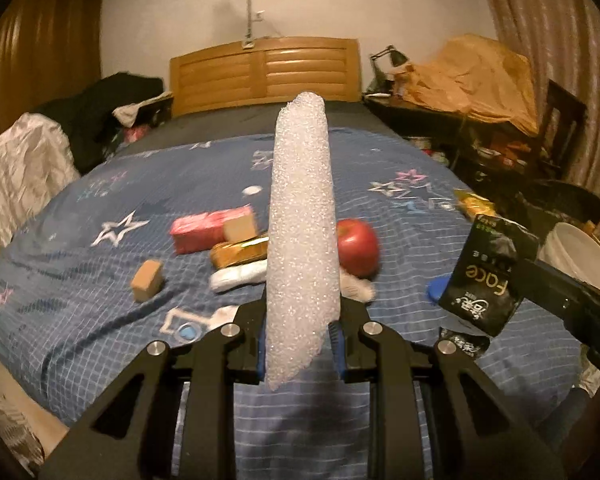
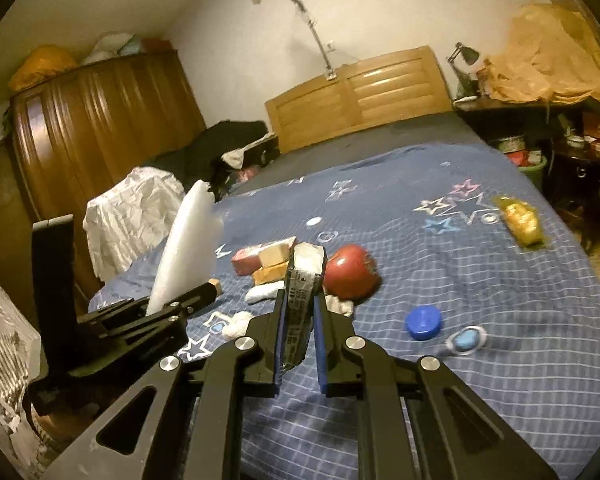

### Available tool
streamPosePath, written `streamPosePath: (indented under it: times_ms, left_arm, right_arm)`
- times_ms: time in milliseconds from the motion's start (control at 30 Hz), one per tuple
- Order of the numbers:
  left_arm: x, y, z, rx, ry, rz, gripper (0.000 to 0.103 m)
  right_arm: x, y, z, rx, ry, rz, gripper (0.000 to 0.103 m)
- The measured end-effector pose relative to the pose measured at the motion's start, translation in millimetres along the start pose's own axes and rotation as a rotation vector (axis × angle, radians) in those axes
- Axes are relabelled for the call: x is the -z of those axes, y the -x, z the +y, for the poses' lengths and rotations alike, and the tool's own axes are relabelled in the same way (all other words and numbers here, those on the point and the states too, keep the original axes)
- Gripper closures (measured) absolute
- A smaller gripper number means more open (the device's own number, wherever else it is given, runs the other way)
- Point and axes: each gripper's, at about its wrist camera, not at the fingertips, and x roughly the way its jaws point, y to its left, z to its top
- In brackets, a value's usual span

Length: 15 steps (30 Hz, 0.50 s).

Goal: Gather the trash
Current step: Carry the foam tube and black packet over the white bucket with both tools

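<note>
The left hand-held gripper (image 1: 302, 344) is clamped tight on a white foam sheet (image 1: 302, 232), which stands upright out of its jaws, edge-on to the camera. The right hand-held gripper (image 2: 300, 320) is closed on a black packet (image 2: 300, 300), pinched between its blue pads (image 2: 321, 344) and sticking up past the fingertips; in the left view the packet's printed face shows at the right edge. Both are held above the blue starred bed (image 2: 480, 380). Just beyond the right gripper lie a blue cap (image 2: 423, 322) and a small clear-and-blue piece (image 2: 466, 340). Further out, near the bed's middle, sit a white wad (image 1: 240, 278), a red apple (image 1: 358, 246), tan blocks (image 1: 148, 280), a gold wrapper (image 1: 240, 254) and a pink box (image 1: 206, 228). Another gold wrapper (image 2: 520, 220) lies well apart, to the right.
</note>
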Motion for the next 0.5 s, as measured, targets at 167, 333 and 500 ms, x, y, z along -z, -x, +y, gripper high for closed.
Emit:
streamPosePath:
  times_ms: [167,333,500]
  left_arm:
    - [-12.2,-2.2,-37.6,0.055,-0.04,-0.009,0.081]
    - [-22.2,-7.0,-86.1,0.129,-0.088,-0.01,0.081]
    - [-28.8,-10.6,-134.8,0.188,-0.141,-0.013,0.081]
  right_arm:
    - [-3.3,35.6,-27.2,0.054,-0.038,-0.053,0.089]
    - [-8.1,78.3,-63.5,0.124,-0.091,-0.123,0.089]
    - [-11.9,122.6,-105.0,0.205,-0.151,-0.193,0.089]
